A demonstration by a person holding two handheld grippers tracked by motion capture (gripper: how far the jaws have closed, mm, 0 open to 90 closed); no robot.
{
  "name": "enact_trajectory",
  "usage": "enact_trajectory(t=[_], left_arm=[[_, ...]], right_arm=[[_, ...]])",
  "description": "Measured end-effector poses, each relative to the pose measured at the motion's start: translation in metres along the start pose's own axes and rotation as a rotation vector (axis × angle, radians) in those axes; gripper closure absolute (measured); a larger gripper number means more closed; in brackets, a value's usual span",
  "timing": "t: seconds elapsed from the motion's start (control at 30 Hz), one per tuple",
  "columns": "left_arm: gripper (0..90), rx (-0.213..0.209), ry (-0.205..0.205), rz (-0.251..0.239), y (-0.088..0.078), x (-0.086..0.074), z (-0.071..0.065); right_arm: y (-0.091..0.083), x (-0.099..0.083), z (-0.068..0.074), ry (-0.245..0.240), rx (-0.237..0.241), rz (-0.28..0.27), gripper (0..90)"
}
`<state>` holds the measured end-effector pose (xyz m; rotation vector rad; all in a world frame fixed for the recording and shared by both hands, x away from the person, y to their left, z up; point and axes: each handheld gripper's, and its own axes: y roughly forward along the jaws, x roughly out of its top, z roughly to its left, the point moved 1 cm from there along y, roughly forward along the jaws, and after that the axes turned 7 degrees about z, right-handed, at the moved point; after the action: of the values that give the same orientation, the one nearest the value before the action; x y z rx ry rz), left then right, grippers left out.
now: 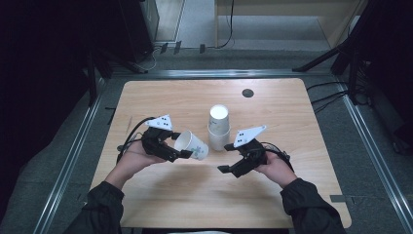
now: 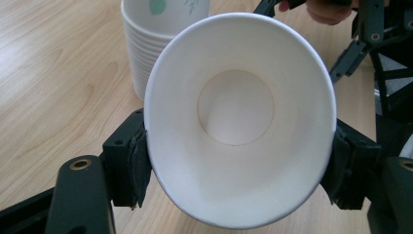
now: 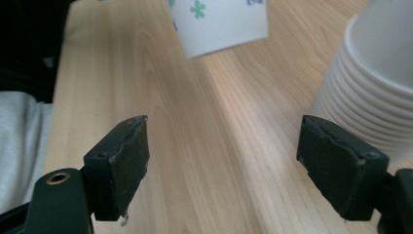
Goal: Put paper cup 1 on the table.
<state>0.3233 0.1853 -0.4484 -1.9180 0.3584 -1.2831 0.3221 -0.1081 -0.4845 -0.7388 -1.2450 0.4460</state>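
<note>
On the wooden table (image 1: 204, 195), just left of the stack of cups (image 1: 218, 127), the left gripper (image 1: 176, 155) is pinching a single paper cup (image 1: 192, 145) by its rim, squeezing the mouth into an oval and holding it tilted on its side above the tabletop. The right gripper (image 1: 225, 158) is hovering beside the stack, its jaws spreading wide with nothing between them.

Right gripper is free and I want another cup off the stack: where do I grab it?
Grip the top cup's exposed wall just above the nested rims of the stack of cups, coming level from the right gripper side. The stack stands upright, so that wall is probably the only part free to pinch.
</note>
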Motion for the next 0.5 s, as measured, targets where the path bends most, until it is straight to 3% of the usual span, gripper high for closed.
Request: enact_trajectory(t=[0.13,0.27,0.4,0.5], left_arm=[[25.6,0.026,-0.024,0.019,0.0,-0.002,0.004],[25.6,0.05,-0.06,0.044,0.001,-0.004,0.009],[25.6,0.075,-0.078,0.044,-0.002,-0.007,0.014],[25.5,0.122,-0.103,0.086,-0.006,-0.013,0.024]], right_arm=[[-0.001,-0.002,-0.004,0.018,-0.048,0.015,20.7],[-0.006,-0.003,-0.012,0.077,-0.107,-0.006,21.0],[-0.006,-0.007,-0.017,0.101,-0.137,0.01,21.3],[-0.007,-0.008,-0.019,0.115,-0.142,0.006,21.3]])
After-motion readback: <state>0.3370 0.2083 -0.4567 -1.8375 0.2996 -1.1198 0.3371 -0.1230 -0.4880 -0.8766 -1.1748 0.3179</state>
